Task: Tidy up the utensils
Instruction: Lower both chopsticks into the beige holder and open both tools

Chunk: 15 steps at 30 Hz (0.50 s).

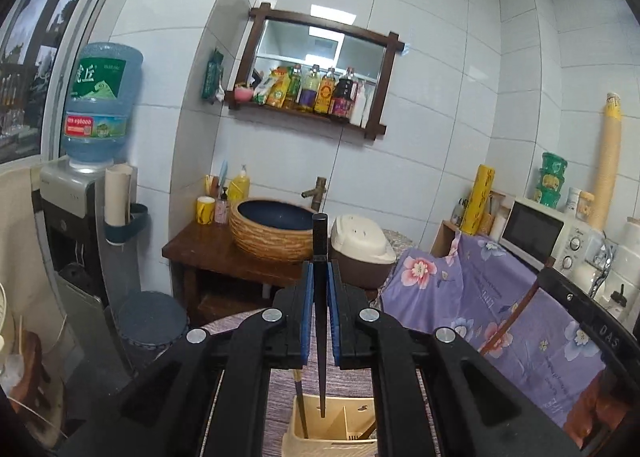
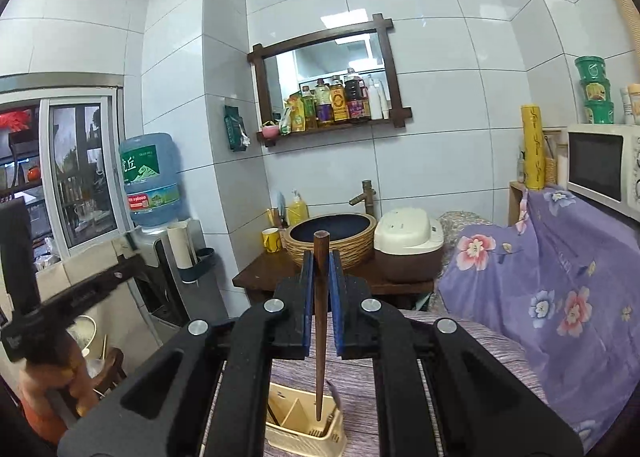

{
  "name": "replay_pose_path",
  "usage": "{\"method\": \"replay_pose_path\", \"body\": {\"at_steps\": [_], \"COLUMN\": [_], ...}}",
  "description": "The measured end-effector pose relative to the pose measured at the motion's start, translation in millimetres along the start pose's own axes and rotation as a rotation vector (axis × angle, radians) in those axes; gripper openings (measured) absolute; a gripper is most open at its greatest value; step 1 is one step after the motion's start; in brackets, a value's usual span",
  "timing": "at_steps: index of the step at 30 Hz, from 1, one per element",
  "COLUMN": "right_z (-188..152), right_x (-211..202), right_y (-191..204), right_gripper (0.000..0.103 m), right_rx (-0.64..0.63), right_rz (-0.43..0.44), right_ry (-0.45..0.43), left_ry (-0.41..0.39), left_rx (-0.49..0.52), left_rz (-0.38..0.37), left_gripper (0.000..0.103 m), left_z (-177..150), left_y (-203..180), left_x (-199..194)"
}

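My left gripper (image 1: 319, 277) is shut on a black chopstick (image 1: 320, 253) held upright, its lower tip hanging over a cream utensil holder (image 1: 340, 423) on the striped tablecloth. Another dark chopstick (image 1: 301, 405) stands in the holder's left compartment. My right gripper (image 2: 320, 273) is shut on a brown wooden chopstick (image 2: 320, 289), upright, its tip over the same cream holder (image 2: 294, 417). The holder has divided compartments and a dark utensil (image 2: 334, 397) leans at its right side. The right gripper's body (image 1: 580, 317) shows at the right edge of the left wrist view.
A woven-rim basin (image 1: 276, 231) with a faucet (image 1: 316, 193) sits on a wooden stand behind. A rice cooker (image 1: 362, 251), a floral purple cloth (image 1: 500, 297), a microwave (image 1: 540, 233) and a water dispenser (image 1: 100, 113) surround the table. A bottle shelf (image 1: 312, 91) hangs on the wall.
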State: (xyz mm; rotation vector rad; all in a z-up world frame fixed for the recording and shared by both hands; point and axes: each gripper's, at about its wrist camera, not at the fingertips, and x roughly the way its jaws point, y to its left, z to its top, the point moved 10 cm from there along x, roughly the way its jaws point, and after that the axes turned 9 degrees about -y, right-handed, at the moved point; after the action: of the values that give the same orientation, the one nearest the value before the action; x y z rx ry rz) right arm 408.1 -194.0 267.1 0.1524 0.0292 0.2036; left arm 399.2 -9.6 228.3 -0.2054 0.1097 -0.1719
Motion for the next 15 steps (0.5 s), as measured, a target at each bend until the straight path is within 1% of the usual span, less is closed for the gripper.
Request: {"method": "replay_pose_path", "body": {"at_steps": [1, 3, 5, 8, 12, 15], "right_z": [-9.4, -35.5, -61.8, -90.4, -120.1, -131.8], "right_x": [4.5, 16.7, 26.7, 35.3, 42.3, 43.7], "right_y": [2.8, 4.8, 3.1, 0.8, -0.7, -3.8], "right_gripper": [0.009, 0.009, 0.009, 0.009, 0.009, 0.009], "right_rx": [-0.006, -0.004, 0.007, -0.001, -0.002, -0.004], "right_rz": [0.001, -0.003, -0.007, -0.015, -0.021, -0.03], "right_ry": [0.005, 0.046, 0.091, 0.131, 0.174, 0.181], "left_ry": [0.014, 0.051, 0.084, 0.123, 0.169, 0.197], "left_rx": [-0.001, 0.002, -0.005, -0.002, 0.005, 0.007], "left_rz": [0.005, 0.011, 0.016, 0.027, 0.035, 0.039], "left_gripper": [0.008, 0.008, 0.008, 0.008, 0.008, 0.008], "left_z": [-12.4, -39.9, -62.2, -93.0, -120.1, -135.3], "left_y": [0.1, 1.1, 5.4, 11.6, 16.0, 17.9], "left_x": [6.7, 17.9, 23.4, 29.2, 35.2, 39.6]}}
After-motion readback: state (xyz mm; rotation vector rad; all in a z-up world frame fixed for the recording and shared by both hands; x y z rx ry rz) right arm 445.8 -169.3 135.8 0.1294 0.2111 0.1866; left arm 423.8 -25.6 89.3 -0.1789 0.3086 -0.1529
